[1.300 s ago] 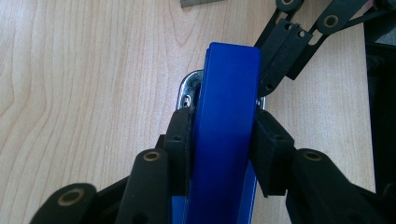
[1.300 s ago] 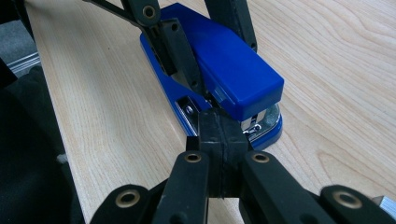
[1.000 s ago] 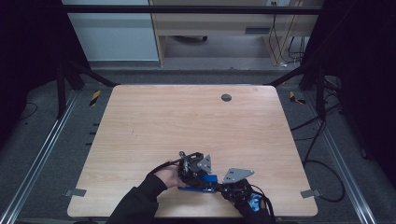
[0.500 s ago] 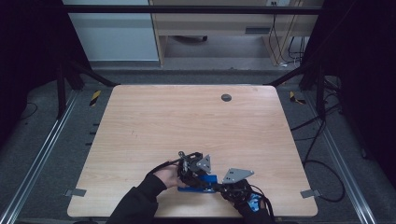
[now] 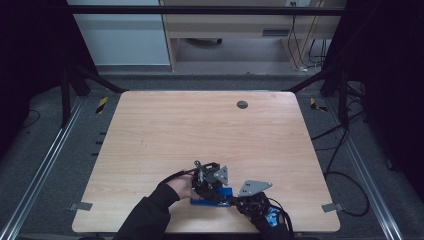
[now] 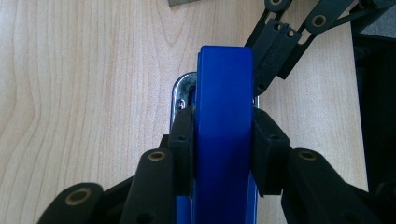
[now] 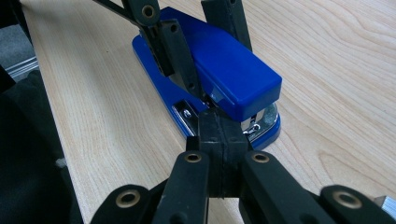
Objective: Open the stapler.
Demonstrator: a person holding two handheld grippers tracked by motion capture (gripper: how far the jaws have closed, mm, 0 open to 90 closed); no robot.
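On the table's near edge, blue stapler clamped by left tool, right tool closed.

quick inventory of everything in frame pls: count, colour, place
stapler: 1, blue with a metal front, near edge of the table, clamped at its sides
table: 1, light wood, centre
grommet: 1, dark and round, far side of the tabletop
desk: 1, pale wood, on the floor beyond the table
cables: several, black, on the floor to the right
left hand-held gripper: 1, black, shut on the stapler
right hand-held gripper: 1, black, jaws shut, tips at the stapler's front end
sleeve: 1, black, bottom edge
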